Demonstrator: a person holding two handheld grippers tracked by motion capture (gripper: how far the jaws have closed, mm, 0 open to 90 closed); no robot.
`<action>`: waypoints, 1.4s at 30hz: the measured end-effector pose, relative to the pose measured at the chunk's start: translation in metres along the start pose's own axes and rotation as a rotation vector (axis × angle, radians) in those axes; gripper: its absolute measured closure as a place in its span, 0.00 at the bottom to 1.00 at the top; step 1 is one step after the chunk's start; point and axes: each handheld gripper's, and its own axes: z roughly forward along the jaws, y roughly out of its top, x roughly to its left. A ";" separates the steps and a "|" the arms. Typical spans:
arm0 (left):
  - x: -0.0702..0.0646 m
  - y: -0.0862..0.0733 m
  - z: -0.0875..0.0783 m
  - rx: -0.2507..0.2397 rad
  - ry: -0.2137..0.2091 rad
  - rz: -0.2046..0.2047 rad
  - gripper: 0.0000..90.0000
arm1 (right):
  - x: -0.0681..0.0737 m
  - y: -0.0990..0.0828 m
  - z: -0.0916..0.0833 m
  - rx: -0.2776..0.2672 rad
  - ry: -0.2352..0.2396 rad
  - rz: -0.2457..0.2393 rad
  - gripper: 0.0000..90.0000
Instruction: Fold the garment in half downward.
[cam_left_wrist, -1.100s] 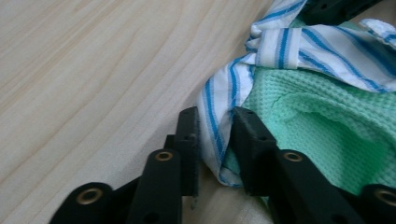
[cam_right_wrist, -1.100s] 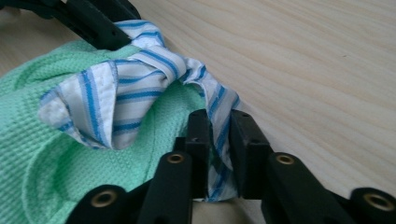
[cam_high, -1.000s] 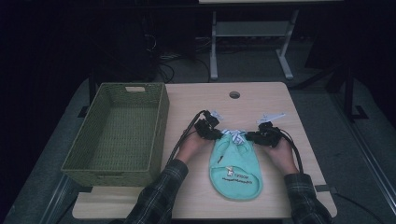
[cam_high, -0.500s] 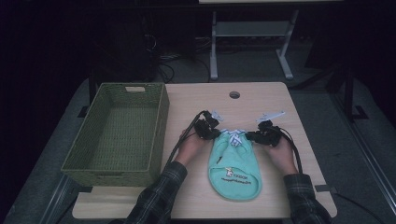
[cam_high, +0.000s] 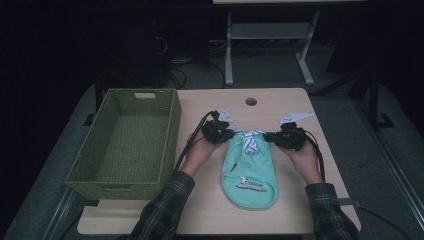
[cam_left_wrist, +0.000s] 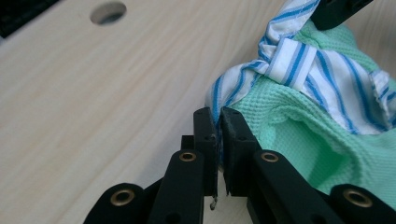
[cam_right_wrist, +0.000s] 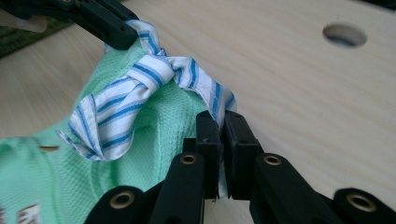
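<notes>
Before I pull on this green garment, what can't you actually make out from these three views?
- Logo text on the green garment: too small in the high view.
- Left gripper: how much of the striped collar it pinches, hidden between its jaws.
- Right gripper: the same.
- Garment hem: cut off in both gripper views.
- Wicker basket: its near inside wall, hidden by its rim.

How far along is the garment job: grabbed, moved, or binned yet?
Done: both grips are made. The left gripper and right gripper are each shut on a top corner of the mint green garment, at its striped collar. In hand: it lies flat on the table. Left, presumably: the green basket holds nothing.
</notes>
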 end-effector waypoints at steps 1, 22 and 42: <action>0.000 0.002 -0.004 -0.009 0.004 0.003 0.95 | 0.002 0.004 -0.003 -0.003 0.000 -0.003 0.95; -0.029 -0.001 -0.036 -0.079 0.066 0.111 0.95 | 0.030 0.006 -0.026 -0.077 -0.066 -0.136 0.95; -0.038 -0.012 -0.051 -0.124 0.035 0.145 0.93 | 0.045 -0.005 -0.030 -0.101 -0.058 -0.153 0.94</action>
